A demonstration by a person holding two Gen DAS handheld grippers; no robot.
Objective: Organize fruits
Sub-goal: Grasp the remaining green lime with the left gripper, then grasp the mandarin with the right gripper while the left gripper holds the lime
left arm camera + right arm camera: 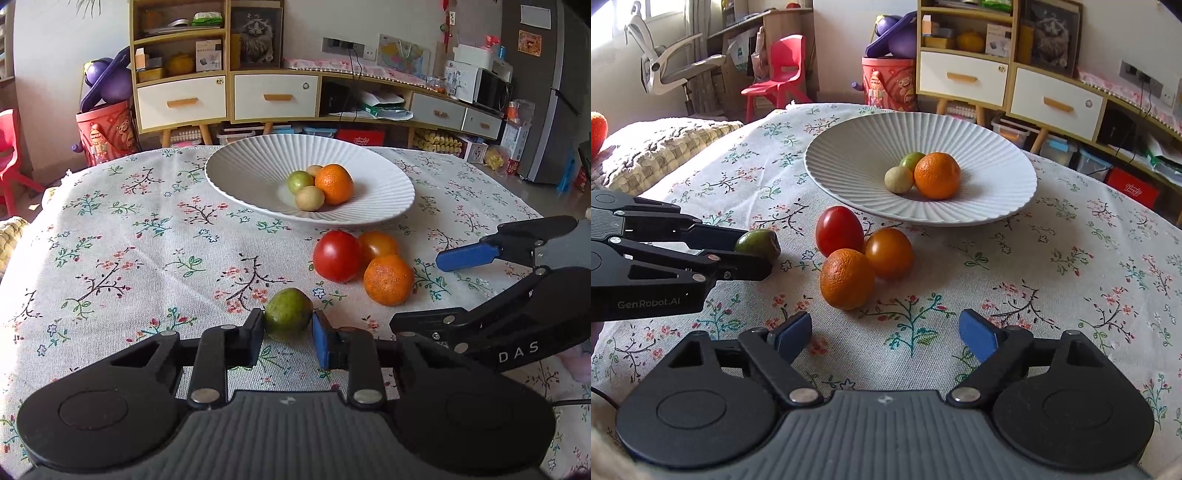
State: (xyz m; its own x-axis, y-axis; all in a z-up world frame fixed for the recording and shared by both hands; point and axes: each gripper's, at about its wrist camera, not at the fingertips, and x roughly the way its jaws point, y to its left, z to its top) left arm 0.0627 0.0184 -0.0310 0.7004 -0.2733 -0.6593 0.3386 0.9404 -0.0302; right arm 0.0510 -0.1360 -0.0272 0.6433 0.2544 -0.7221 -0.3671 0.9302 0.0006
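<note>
My left gripper point(288, 326) is shut on a green fruit point(289, 314) low over the floral tablecloth; it also shows in the right wrist view point(759, 243). A red tomato point(337, 256), an orange tomato point(378, 244) and a mandarin point(388, 279) lie together on the cloth before the white ribbed plate point(251, 162). The plate holds a mandarin point(334, 183), a green fruit point(300, 181) and two pale small fruits point(309, 198). My right gripper point(884, 332) is open and empty, just short of the loose mandarin point(846, 278).
The table drops off at the far edge behind the plate point(997, 206). A cushion point(665, 147) lies at the table's left side. Cabinets point(221, 96), a red bucket point(105, 131) and a red chair point(783, 70) stand beyond.
</note>
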